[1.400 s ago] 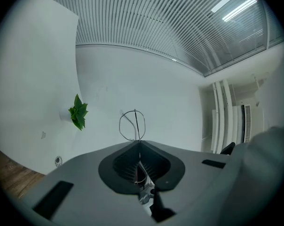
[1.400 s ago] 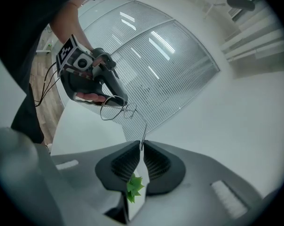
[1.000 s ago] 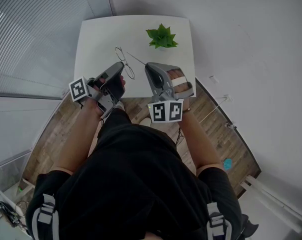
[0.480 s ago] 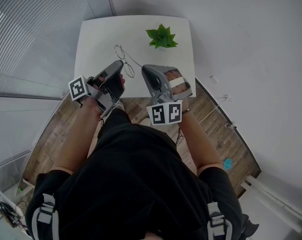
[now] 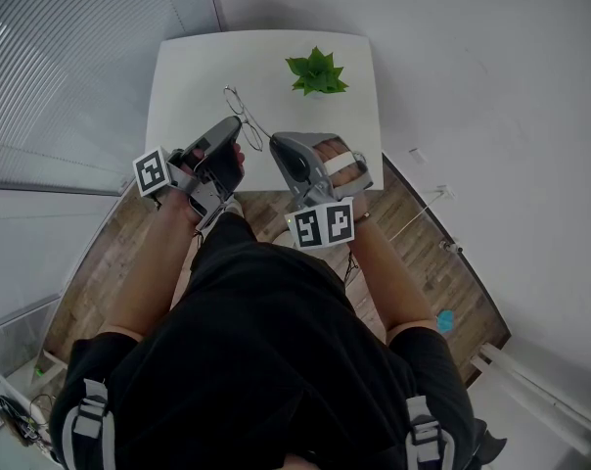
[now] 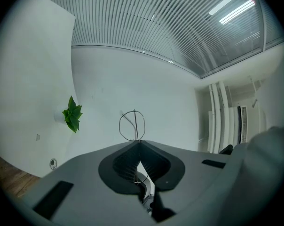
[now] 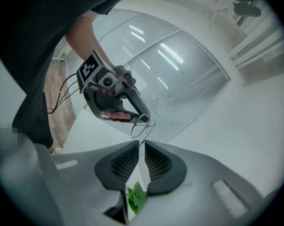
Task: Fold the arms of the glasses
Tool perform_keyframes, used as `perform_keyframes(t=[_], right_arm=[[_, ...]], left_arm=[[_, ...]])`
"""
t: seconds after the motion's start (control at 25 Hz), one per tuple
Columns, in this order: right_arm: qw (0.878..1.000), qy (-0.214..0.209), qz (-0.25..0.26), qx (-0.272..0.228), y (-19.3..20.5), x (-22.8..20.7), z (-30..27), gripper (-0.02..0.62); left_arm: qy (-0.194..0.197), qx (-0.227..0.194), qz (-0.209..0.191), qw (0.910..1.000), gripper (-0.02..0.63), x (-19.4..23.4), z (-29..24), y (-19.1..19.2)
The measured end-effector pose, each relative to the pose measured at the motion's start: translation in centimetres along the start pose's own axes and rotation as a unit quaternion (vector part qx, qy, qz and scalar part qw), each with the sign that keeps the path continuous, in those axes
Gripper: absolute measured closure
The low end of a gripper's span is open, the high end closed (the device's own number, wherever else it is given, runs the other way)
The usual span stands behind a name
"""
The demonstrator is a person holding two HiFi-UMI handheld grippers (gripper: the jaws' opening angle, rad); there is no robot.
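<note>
Pinching the thin wire-framed glasses (image 5: 235, 102) above the white tabletop (image 5: 188, 76), the left gripper's (image 6: 138, 144) fingers were clamped shut; the right gripper's (image 7: 141, 146) fingers had just been opening, slightly parted around one arm's tip.

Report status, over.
Left gripper shut on glasses. Right gripper jaws just opening, arm tip at their gap, not pinched. Arm not folded flat yet. Plant well clear.

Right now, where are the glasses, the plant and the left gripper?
glasses (image 6: 131, 125): left gripper view, on the lens.
plant (image 5: 317, 71): head view, on its leaves.
left gripper (image 6: 138, 144): left gripper view, where its tips meet.
</note>
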State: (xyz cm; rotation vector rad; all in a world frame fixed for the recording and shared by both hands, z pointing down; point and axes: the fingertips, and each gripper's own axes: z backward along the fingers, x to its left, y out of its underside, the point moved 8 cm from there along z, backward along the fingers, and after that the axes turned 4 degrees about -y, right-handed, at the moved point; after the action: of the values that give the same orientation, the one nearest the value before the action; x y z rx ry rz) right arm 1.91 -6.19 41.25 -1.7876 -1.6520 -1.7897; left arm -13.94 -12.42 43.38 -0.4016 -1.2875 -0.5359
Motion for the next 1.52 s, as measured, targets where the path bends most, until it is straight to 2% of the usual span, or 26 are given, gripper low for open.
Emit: perform_keyframes(t=[0.64,1.2,1.52], right_arm=[[0.998,-0.031,0.054,-0.021,-0.8,1.4,-0.3,0.534],[0.999,-0.018,0.034,-0.015,0.0,0.6,0.2,0.511],[1.0,-0.005,-0.01,-0.02,1.0,0.1,1.3,0.506]], left_arm=[[0.006,0.001,0.001,1.0,0.595,0.0,0.0,0.0],[0.005,-0.002,0.001,1.0,0.595,0.1,0.1,0.0],[0.002,-0.01,-0.002,0.9999,0.595,0.2,0.4,-0.4]])
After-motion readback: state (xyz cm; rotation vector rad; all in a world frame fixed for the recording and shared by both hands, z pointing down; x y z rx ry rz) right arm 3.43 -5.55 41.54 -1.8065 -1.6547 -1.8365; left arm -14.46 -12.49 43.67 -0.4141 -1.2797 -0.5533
